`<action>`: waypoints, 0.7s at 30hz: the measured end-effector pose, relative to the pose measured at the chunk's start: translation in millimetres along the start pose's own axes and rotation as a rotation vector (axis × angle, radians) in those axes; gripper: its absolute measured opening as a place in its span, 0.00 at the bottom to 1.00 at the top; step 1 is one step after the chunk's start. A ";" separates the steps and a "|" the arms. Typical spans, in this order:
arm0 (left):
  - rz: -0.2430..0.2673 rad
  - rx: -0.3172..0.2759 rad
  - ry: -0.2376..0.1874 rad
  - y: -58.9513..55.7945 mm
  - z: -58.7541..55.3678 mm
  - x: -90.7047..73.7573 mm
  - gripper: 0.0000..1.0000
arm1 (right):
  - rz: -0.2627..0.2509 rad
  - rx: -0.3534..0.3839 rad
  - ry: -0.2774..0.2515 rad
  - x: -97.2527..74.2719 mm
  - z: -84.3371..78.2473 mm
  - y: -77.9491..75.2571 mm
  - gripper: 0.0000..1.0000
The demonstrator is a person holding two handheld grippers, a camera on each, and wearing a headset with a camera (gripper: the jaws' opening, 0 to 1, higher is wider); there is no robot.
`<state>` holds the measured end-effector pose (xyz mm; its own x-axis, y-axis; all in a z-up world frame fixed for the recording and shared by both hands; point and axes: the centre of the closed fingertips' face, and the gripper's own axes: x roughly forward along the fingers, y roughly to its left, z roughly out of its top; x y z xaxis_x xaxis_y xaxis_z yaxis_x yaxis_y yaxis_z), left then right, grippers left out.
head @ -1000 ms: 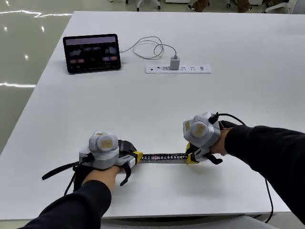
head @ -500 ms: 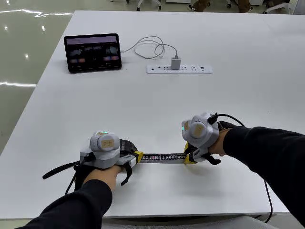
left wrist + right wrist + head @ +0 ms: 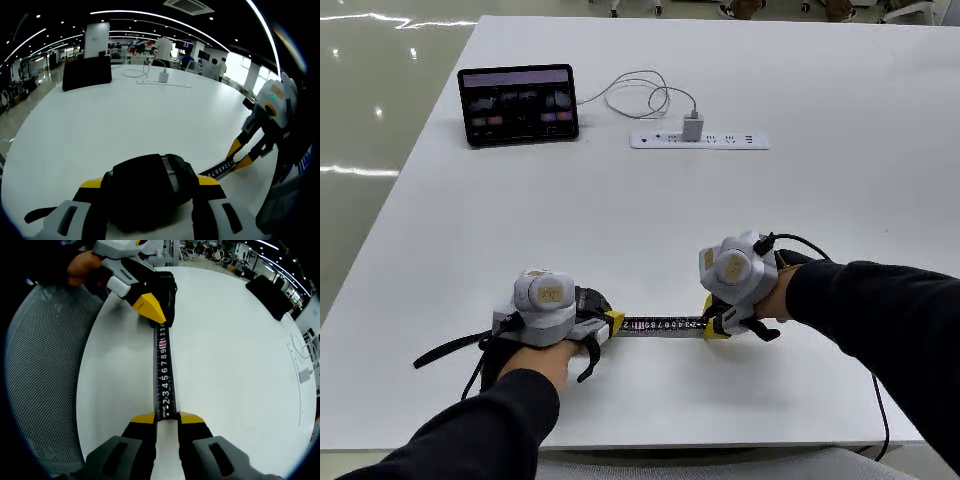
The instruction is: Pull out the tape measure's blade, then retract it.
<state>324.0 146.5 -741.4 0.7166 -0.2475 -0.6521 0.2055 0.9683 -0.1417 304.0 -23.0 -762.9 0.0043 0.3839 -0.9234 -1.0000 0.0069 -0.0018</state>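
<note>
Black and squat, the tape measure's case (image 3: 150,195) sat on the white table (image 3: 620,220), clamped by the left gripper (image 3: 603,326) as an anchor, while the right gripper (image 3: 167,418) pinched the tip of the blade (image 3: 164,365), holding a short length taut between them.

**Q:** What is item A, and where does it lie?

**A:** The tape measure (image 3: 592,306). Its case (image 3: 150,192) is black and rounded. It sits low at the near edge of the white worktop (image 3: 620,220), clamped between the yellow-tipped jaws of the left gripper (image 3: 150,181).

**Q:** And item B?

**A:** The blade (image 3: 165,375), drawn out a short way. It is dark with pale numerals and a red mark at ten. It runs straight and level from the case's mouth to the right gripper (image 3: 167,417), whose jaws pinch its free end. Whether it touches the worktop cannot be told.
</note>
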 end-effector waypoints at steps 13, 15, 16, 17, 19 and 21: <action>0.000 -0.001 0.003 -0.1 0.1 0.0 0.65 | 0.003 -0.010 -0.014 2.9 6.7 0.8 0.11; 0.000 -0.002 0.003 -0.1 0.1 0.0 0.65 | 0.003 -0.010 -0.016 3.5 7.9 0.9 0.11; 0.000 -0.002 0.003 -0.1 0.1 0.0 0.65 | 0.004 -0.009 -0.017 3.7 8.4 1.0 0.11; -0.001 -0.002 0.003 -0.1 0.1 0.0 0.65 | 0.004 -0.011 -0.018 3.9 8.9 1.0 0.11; 0.000 -0.002 0.003 -0.2 0.1 -0.1 0.65 | 0.004 -0.012 -0.021 4.3 9.8 1.1 0.11; 0.000 -0.002 0.003 -0.3 0.1 -0.4 0.65 | 0.006 -0.012 -0.028 4.6 10.6 1.0 0.11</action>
<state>323.7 146.2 -741.0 0.7149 -0.2474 -0.6540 0.2042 0.9684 -0.1431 303.1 -11.4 -763.1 -0.0014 0.4095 -0.9123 -1.0000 -0.0067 -0.0015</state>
